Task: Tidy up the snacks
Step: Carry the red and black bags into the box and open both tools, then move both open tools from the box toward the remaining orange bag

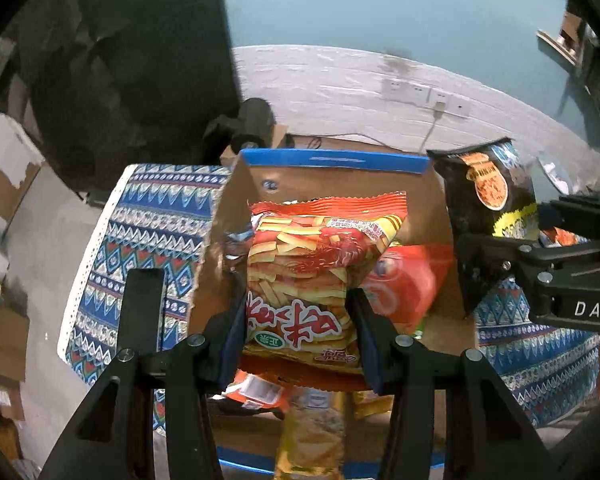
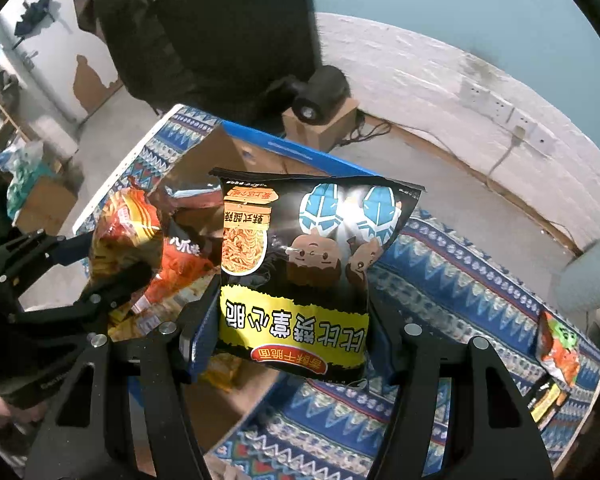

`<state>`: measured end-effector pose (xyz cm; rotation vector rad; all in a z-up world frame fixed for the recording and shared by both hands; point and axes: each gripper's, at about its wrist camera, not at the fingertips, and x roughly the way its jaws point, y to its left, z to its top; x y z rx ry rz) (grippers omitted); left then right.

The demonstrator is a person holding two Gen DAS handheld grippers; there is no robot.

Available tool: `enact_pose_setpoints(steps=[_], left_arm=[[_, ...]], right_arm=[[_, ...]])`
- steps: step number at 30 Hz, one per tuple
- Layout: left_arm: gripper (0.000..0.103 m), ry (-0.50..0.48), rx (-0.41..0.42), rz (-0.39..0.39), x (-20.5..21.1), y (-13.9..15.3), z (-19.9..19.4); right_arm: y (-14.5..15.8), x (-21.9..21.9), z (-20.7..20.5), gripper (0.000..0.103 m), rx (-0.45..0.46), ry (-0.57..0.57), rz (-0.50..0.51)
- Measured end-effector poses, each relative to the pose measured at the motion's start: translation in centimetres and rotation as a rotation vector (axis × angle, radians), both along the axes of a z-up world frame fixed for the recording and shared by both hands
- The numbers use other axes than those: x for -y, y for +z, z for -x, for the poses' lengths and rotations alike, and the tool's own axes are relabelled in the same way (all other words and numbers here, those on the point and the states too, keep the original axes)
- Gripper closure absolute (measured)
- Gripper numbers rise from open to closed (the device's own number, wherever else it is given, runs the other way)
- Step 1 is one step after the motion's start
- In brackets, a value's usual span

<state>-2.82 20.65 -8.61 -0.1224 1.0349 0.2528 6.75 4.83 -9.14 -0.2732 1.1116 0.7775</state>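
Observation:
My left gripper (image 1: 300, 332) is shut on an orange bag of shrimp sticks (image 1: 316, 264) and holds it over an open cardboard box with a blue rim (image 1: 332, 160). The box holds a red bag (image 1: 404, 284) and yellow and orange packets (image 1: 312, 432). My right gripper (image 2: 296, 328) is shut on a black and yellow noodle-snack bag (image 2: 300, 272) beside the box's right edge (image 2: 300, 148). That bag also shows in the left wrist view (image 1: 488, 208), with the right gripper (image 1: 500, 240). The left gripper (image 2: 112, 264) and orange bag (image 2: 120, 232) show in the right wrist view.
The box stands on a blue patterned cloth (image 2: 460, 280). More snack packets (image 2: 560, 352) lie at the cloth's right end. A black camera on a small cardboard box (image 2: 320, 100) stands behind. A white wall with sockets (image 1: 424, 94) is at the back.

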Motion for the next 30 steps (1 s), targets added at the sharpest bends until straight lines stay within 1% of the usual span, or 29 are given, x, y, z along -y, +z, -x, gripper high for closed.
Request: enact_pose_setpoints(steps=[5, 8, 12, 14, 15, 17, 19, 25, 28, 30], left_arm=[[0.053, 0.036, -0.018, 0.011, -1.5, -0.8, 0.1], [0.053, 0.045, -0.026, 0.025, -2.0, -1.2, 0.1], [0.052, 0.052, -0.030, 0.016, -2.0, -1.2, 0.2], [0.044, 0.054, -0.036, 0.018, -2.0, -1.3, 0.1], [0.042, 0.055, -0.036, 0.020, -2.0, -1.3, 0.1], [0.040, 0.050, -0.036, 0.018, -1.7, -1.3, 0.0], [0.038, 0.039, -0.040, 0.006, -1.2, -1.2, -0.1], [0.037, -0.006, -0.037, 0.004, 0.8, -0.8, -0.7], [0.034, -0.031, -0.034, -0.002, 2.1, -0.6, -1.0], [0.033, -0.053, -0.032, -0.011, 3.3, -0.4, -1.3]], right_arm=[[-1.0, -1.6, -0.4, 0.039, -0.029, 0.001, 0.006], [-0.9, -2.3, -0.2, 0.039, -0.035, 0.005, -0.006], [-0.7, -3.0, 0.1, 0.039, -0.027, 0.024, -0.008], [-0.7, -3.0, 0.1, 0.037, -0.025, 0.022, 0.004], [-0.8, -2.9, 0.1, 0.036, -0.027, 0.019, 0.003], [-0.7, -2.4, 0.0, 0.030, -0.025, 0.009, 0.002], [-0.5, -1.7, -0.2, 0.028, -0.022, -0.005, -0.002], [0.1, 1.1, -1.0, 0.025, -0.035, -0.051, -0.020], [0.3, 2.5, -1.0, 0.023, -0.028, -0.064, -0.017], [0.4, 3.6, -0.9, 0.023, -0.025, -0.073, -0.015]])
